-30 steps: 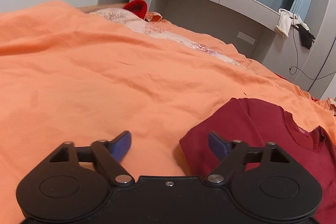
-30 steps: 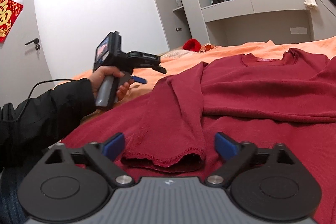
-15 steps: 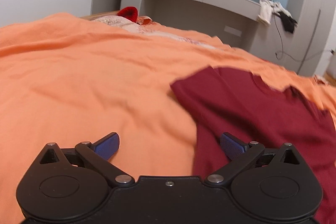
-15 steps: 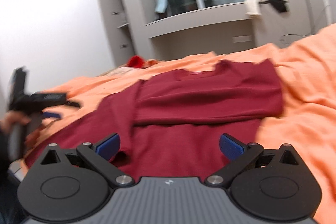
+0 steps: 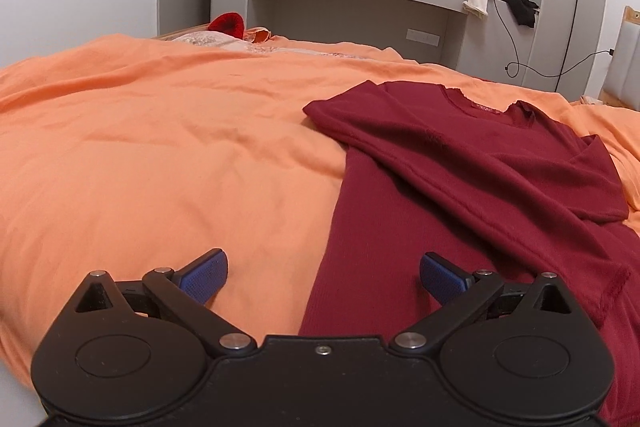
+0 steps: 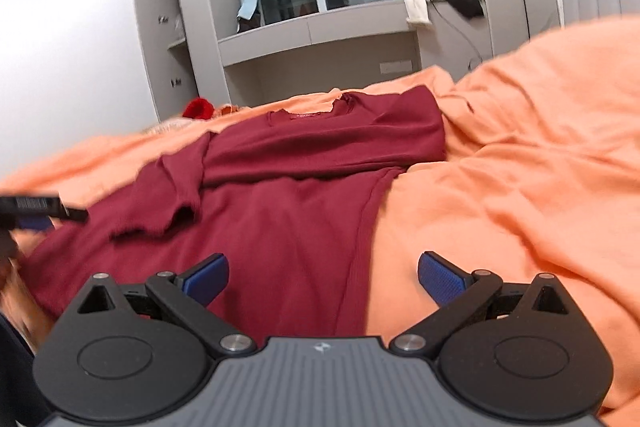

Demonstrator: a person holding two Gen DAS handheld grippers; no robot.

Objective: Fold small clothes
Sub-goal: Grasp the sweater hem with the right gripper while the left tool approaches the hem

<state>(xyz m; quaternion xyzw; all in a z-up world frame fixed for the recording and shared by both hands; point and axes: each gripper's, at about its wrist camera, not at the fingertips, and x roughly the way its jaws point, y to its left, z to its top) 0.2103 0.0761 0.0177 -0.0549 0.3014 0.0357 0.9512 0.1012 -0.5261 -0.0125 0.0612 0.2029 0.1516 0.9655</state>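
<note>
**Lying half-folded on the orange bedspread, a dark red shirt sits under two wide tongs**

Left wrist view: the left tongs stand wide, with nothing between the blue pads. The dark red shirt lies flat on the orange bedspread. Its long side edge runs up between the two pads, so the right-hand pad hangs over red cloth and the left-hand pad over bare orange. One sleeve is folded across the shirt's chest, below the collar. The shirt's lower hem is hidden behind the tongs' black body, and its far side is cut off by the picture's right edge.

Right wrist view: the right tongs are also spread wide and grip nothing. Here the shirt lies the other way round to the pads: its side edge passes between them, with the left-hand pad over red cloth and the right-hand pad over the bedspread. The left tongs show only as a dark blurred shape at the shirt's left border, too smeared to read. The hem is again hidden.
</note>
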